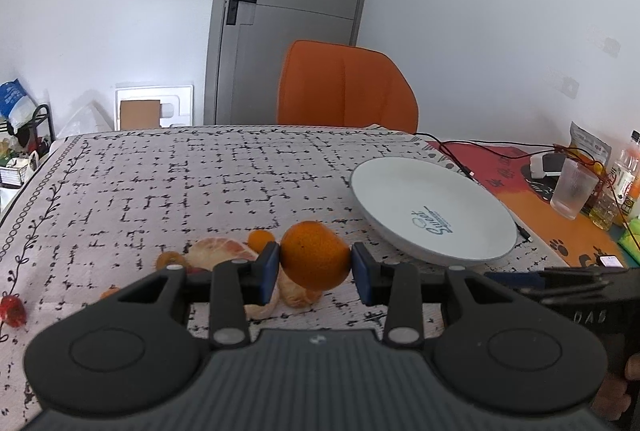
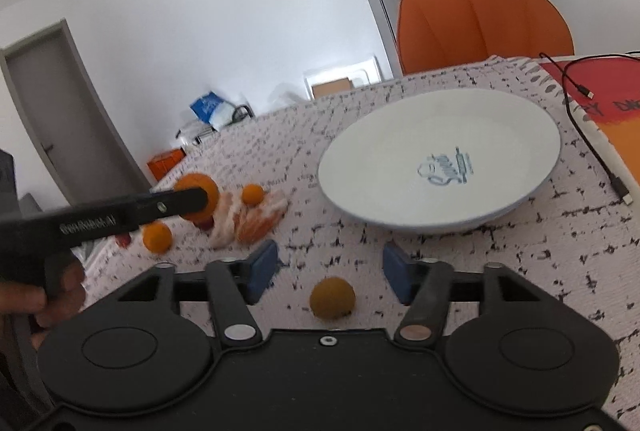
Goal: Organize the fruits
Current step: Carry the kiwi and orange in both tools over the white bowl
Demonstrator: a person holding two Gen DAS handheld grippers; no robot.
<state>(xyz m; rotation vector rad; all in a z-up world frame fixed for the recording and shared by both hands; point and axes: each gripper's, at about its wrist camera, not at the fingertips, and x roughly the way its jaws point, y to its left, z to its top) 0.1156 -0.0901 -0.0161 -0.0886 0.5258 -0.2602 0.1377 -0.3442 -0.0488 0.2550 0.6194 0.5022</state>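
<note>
My left gripper (image 1: 315,262) is shut on a whole orange (image 1: 316,255) and holds it just above a pile of peeled orange pieces (image 1: 224,251). From the right wrist view that orange (image 2: 198,191) sits in the left gripper's fingers (image 2: 172,203) over the peeled pieces (image 2: 256,219). A white plate (image 1: 432,211) lies to the right, bare; it also shows in the right wrist view (image 2: 440,159). My right gripper (image 2: 330,271) is open, with a small orange fruit (image 2: 332,297) on the cloth between its fingers.
Small kumquats (image 2: 157,237) (image 2: 253,194) and a red strawberry (image 1: 12,309) lie near the pile. An orange chair (image 1: 346,89) stands behind the table. A cup (image 1: 572,187), bottles and cables (image 1: 480,145) crowd the far right edge.
</note>
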